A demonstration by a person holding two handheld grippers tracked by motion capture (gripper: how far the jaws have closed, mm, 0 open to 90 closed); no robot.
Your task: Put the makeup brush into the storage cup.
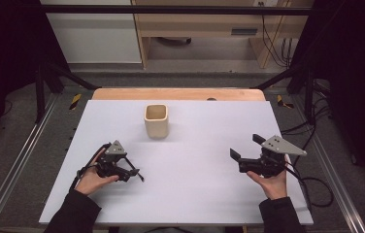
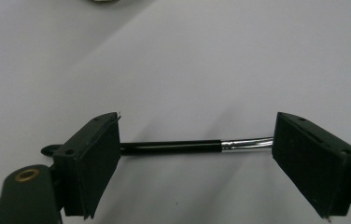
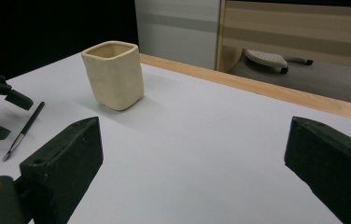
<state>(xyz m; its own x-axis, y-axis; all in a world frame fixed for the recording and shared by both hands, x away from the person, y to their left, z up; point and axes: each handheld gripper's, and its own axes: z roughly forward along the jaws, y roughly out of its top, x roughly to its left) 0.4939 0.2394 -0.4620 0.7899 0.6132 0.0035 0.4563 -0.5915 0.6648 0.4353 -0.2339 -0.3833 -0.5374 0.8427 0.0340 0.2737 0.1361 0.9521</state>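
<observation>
Left gripper (image 2: pixel 197 154), jaws spread astride brush (image 2: pixel 173 147) lying flat on table (image 1: pixel 195 184) nearer than cup (image 1: pixel 156 120), ready to clamp; right gripper (image 3: pixel 201 158) released, idle right of cup.

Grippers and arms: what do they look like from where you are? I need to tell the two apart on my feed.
Both are black two-jaw tools. The left gripper and right gripper each carry a grey three-cornered plate with small holes on top. The jaws are flat black rectangular blocks; a brass-coloured ring sits near the base. Black cable trails from each. The person wears dark long sleeves.
</observation>
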